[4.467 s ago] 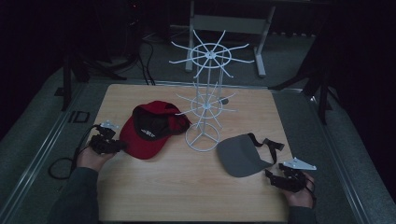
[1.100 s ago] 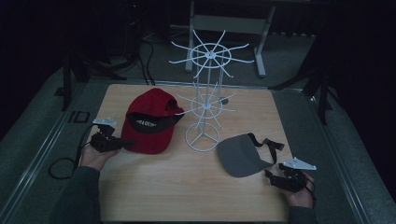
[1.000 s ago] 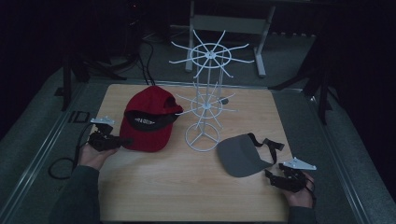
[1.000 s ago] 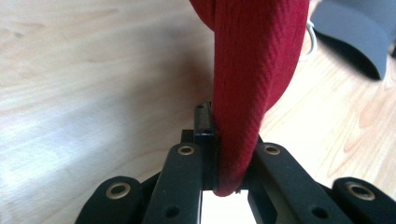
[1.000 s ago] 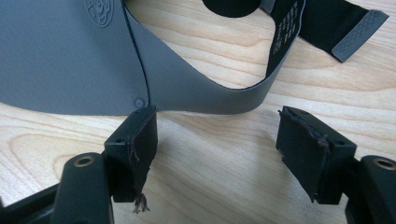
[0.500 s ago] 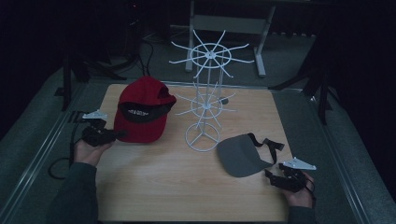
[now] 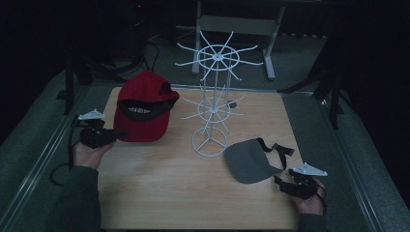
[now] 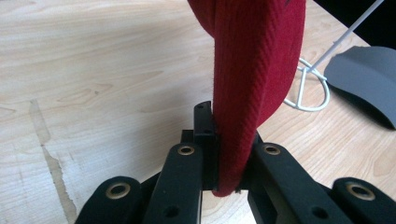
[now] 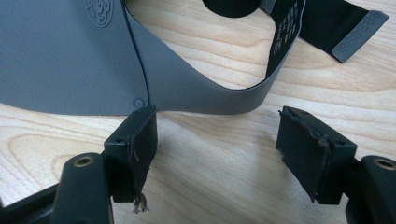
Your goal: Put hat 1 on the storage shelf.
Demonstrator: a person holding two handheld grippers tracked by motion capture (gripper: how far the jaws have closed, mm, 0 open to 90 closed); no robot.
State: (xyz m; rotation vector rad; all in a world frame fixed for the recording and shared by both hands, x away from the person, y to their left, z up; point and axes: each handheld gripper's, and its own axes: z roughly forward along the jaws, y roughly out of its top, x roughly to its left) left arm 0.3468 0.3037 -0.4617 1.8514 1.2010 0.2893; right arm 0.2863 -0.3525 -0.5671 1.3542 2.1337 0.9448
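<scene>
A: High view, item one?
B: Your left gripper (image 7: 99,137), at the table's (image 7: 159,193) left edge, grasps the red cap (image 7: 144,107) by its brim, left of the white wire rack (image 7: 211,104). Your right gripper (image 7: 295,185) sits near right, just beside the grey cap (image 7: 250,162).

A: Left gripper view?
B: Jaws clenched on the red brim (image 8: 252,79), which stands upright between them.

A: Right gripper view?
B: Jaws released, wide apart; the grey cap's (image 9: 70,56) edge lies just beyond the tips.
</scene>
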